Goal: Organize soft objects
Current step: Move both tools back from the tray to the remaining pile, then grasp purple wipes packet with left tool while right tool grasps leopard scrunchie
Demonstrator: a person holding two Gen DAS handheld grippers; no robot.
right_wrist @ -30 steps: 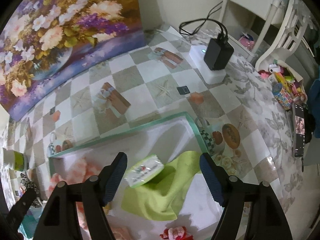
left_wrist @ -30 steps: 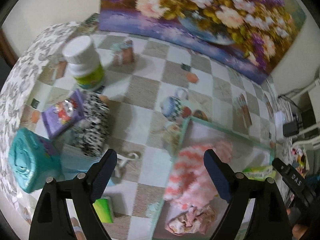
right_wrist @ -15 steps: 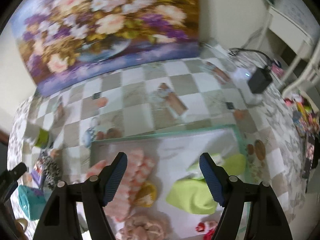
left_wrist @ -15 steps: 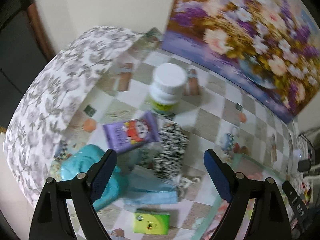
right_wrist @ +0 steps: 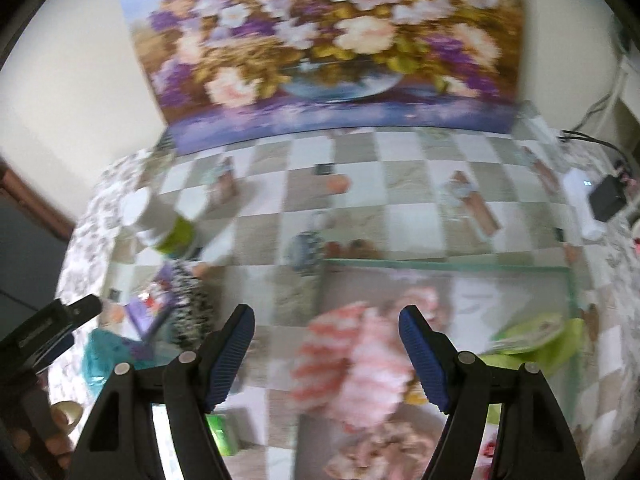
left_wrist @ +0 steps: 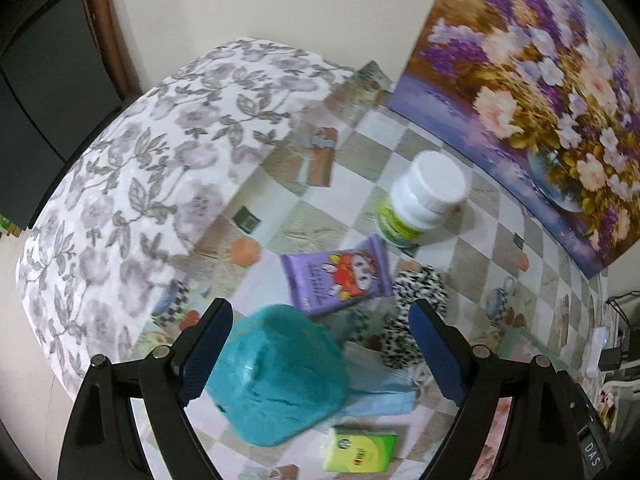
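Note:
My left gripper is open and empty, just above a teal soft object. Beyond it lie a purple tissue pack, a black-and-white patterned cloth, a light blue cloth and a green tissue pack. My right gripper is open and empty above the near left part of a green-rimmed tray. The tray holds a pink and white fluffy item, a lime green cloth and a beige crumpled cloth. The right wrist view is blurred.
A white-capped bottle stands beyond the tissue pack. A large flower painting leans on the back wall. A black charger on a white block sits at the far right. The table's floral-cloth edge curves at the left.
Both grippers have swung left. The left one now hovers over the teal object and clutter pile. The right one has shifted from the lime cloth to the pink fluffy item.

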